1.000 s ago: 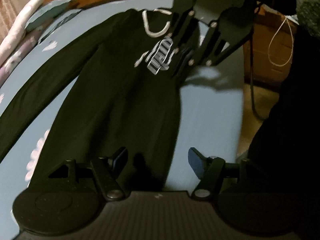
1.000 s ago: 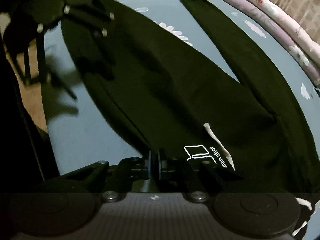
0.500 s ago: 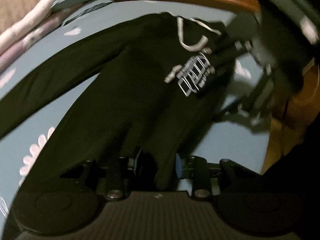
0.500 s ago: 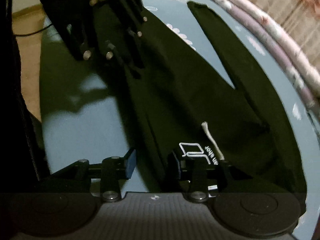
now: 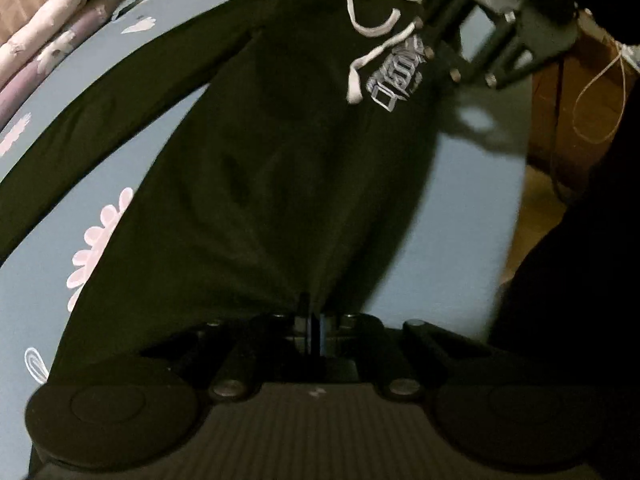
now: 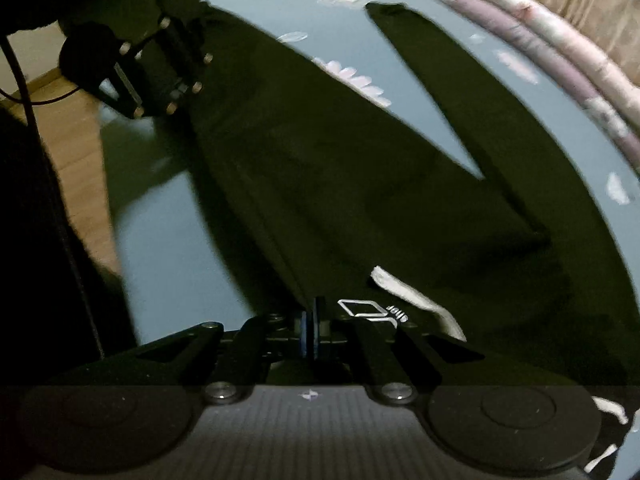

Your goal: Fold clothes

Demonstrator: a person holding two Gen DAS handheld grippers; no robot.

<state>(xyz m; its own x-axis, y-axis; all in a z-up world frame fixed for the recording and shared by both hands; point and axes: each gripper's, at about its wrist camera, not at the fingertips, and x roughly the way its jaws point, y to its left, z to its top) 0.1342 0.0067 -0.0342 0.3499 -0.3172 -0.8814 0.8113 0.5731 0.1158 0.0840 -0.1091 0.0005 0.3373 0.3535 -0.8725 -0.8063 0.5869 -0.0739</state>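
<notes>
A black hoodie [image 5: 280, 160] lies spread flat on the blue flowered bedsheet [image 5: 460, 240], with one sleeve [image 5: 120, 100] stretched out to the left. White drawstrings [image 5: 360, 28] and a white chest logo [image 5: 396, 84] mark its far end. My left gripper [image 5: 310, 320] is shut on the bottom hem near the bed's edge. My right gripper [image 6: 311, 332] is shut on the hoodie's [image 6: 360, 200] side edge beside the logo [image 6: 360, 308]. Each gripper shows in the other's view: the right gripper [image 5: 436, 56] by the logo, the left gripper [image 6: 192, 80] at the hem.
A rolled pink and purple quilt [image 6: 560, 48] runs along the bed's far side. Wooden floor [image 6: 76, 152] lies beyond the near edge. A wooden cabinet with a looped cord [image 5: 580, 92] stands to the right, beside a person's dark clothing [image 5: 580, 280].
My left gripper came in over the hem and shut on it. My right gripper opened half a second ago and is shut again on the side edge. Both views have shifted.
</notes>
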